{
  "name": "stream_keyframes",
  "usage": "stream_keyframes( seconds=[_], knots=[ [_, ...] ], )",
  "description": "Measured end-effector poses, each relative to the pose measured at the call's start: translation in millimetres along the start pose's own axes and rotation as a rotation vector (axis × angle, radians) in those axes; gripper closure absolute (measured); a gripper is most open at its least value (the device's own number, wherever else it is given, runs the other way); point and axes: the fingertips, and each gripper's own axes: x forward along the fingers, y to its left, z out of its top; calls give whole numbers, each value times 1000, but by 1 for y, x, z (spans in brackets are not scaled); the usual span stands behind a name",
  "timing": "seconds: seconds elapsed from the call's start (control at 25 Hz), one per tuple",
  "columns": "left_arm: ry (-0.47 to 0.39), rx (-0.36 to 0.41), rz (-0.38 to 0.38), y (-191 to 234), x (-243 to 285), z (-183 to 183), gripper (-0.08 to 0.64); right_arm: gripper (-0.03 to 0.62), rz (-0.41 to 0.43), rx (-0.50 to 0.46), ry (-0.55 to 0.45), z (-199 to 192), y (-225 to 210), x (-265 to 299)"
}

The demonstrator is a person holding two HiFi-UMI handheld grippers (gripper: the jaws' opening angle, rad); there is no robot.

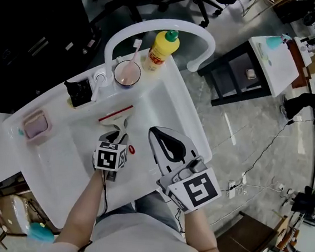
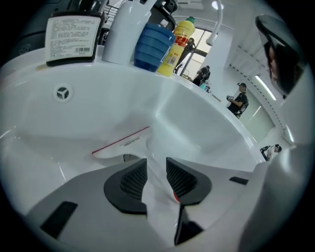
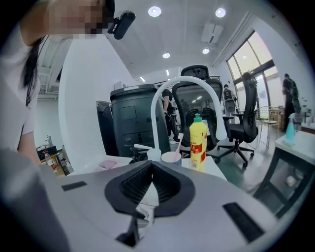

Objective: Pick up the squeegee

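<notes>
The squeegee [image 1: 115,114] was found lying flat on the floor of the white sink [image 1: 169,98], its red-edged blade at the far end. The left gripper [image 2: 156,170] was held low over it, jaws set fairly wide with the white handle between the pads, which were not seen pressing on it. The right gripper [image 3: 151,170] was held over the sink's near right edge, jaws closed at the tips, empty

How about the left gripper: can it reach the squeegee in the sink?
Probably yes. The left gripper hangs right over the squeegee, with its open jaws on either side of the white handle, and nothing seems to block the way.
</notes>
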Motion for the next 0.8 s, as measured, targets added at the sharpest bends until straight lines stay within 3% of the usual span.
stream_keyframes(
  seconds=[0.56,0.8],
  knots=[
    [49,-24,35,2,22,-14,425,583,-13,1,-4,-4,-9,-7],
    [47,-75,15,0,26,-10,425,583,-23,4,-4,-8,-13,-11]
  ],
)
